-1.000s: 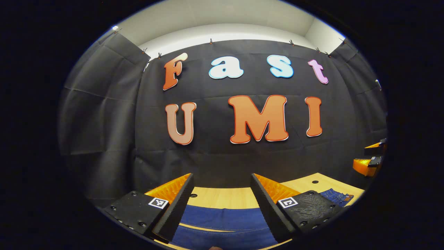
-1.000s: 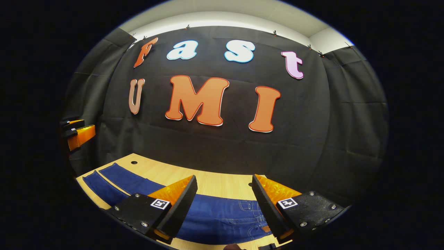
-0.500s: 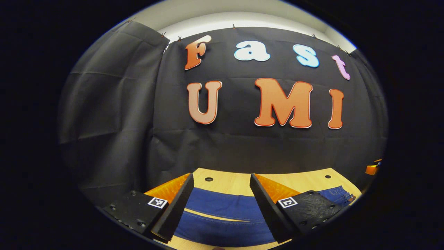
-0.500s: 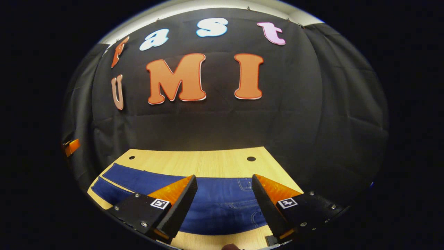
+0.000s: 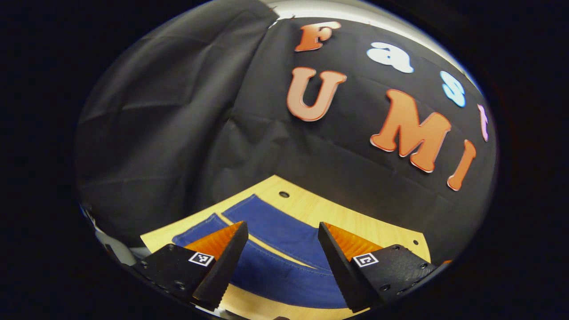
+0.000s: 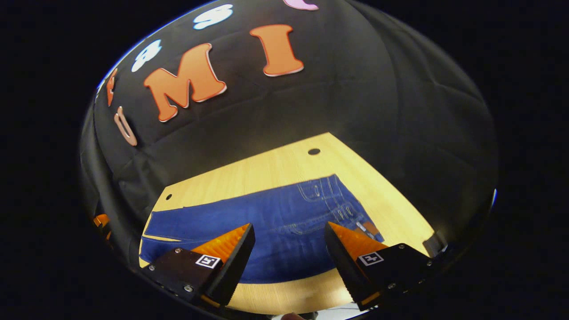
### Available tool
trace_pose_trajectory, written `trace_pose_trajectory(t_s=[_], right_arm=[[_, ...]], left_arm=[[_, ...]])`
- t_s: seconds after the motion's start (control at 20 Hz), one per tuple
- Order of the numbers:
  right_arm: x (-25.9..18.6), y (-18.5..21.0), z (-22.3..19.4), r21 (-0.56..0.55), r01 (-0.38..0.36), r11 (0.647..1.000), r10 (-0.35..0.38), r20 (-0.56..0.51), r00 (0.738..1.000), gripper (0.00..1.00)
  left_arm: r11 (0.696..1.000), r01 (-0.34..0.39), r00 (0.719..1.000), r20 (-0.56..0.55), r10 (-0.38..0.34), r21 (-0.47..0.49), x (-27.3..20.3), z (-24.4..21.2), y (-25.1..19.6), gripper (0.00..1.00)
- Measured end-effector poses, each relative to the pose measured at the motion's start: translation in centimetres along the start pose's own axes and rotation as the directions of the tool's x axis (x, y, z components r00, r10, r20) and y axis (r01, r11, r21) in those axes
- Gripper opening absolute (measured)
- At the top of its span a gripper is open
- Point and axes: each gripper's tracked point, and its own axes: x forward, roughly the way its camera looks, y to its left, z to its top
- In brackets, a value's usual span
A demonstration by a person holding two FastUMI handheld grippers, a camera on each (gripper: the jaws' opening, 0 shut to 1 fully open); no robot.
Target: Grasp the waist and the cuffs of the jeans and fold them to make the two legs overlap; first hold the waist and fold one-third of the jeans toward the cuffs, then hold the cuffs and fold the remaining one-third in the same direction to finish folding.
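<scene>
A pair of dark blue denim jeans (image 6: 266, 218) was seen laid flat across a light wooden tabletop (image 6: 275, 169) in the lower half of the right gripper view, the waist end with its stitched pockets and belt loops toward the lower right of the frame and the legs stretched off toward the lower left. The right gripper (image 6: 289, 253) was held above the near edge of the garment at the bottom centre of the frame, its jaws spread wide with nothing between them and denim visible through the gap. A small part of the other gripper was glimpsed at the far left edge of that view.

In the left gripper view, the two legs of the jeans (image 5: 284, 249) were shown lying side by side, parted by a thin strip of tabletop (image 5: 355, 222), with the cuffs toward the lower left of the frame. The left gripper (image 5: 278, 262) was held over them at the bottom centre, its jaws likewise spread wide and closed on nothing. Round holes were visible in the tabletop beyond the fabric in both views, and black cloth was hung behind the table across the upper part of each frame.
</scene>
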Motion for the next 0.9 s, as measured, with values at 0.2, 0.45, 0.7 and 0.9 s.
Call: trace_pose_trajectory(t_s=[0.2, 0.45, 0.7, 0.9], right_arm=[[1.3, -1.0, -2.0, 0.108, 0.036, 0.993, -0.028, -0.075, 0.997, 0.98], [2.9, -3.9, -4.6, 0.226, 0.140, 0.964, -0.104, -0.167, 0.980, 0.98], [4.9, -6.2, -7.3, 0.415, 0.195, 0.889, -0.087, -0.265, 0.960, 0.98], [6.3, -8.0, -8.4, 0.499, 0.238, 0.833, -0.096, -0.294, 0.951, 0.97]], left_arm=[[0.991, -0.043, 0.992, -0.122, 0.027, -0.129, 2.6, -2.1, 4.6, 0.98], [0.967, -0.106, 0.971, -0.235, 0.050, -0.233, 5.3, -4.6, 10.1, 0.98], [0.908, -0.191, 0.943, -0.327, 0.064, -0.372, 7.4, -7.1, 15.3, 0.98], [0.850, -0.260, 0.919, -0.387, 0.073, -0.458, 8.2, -9.5, 18.9, 0.98]])
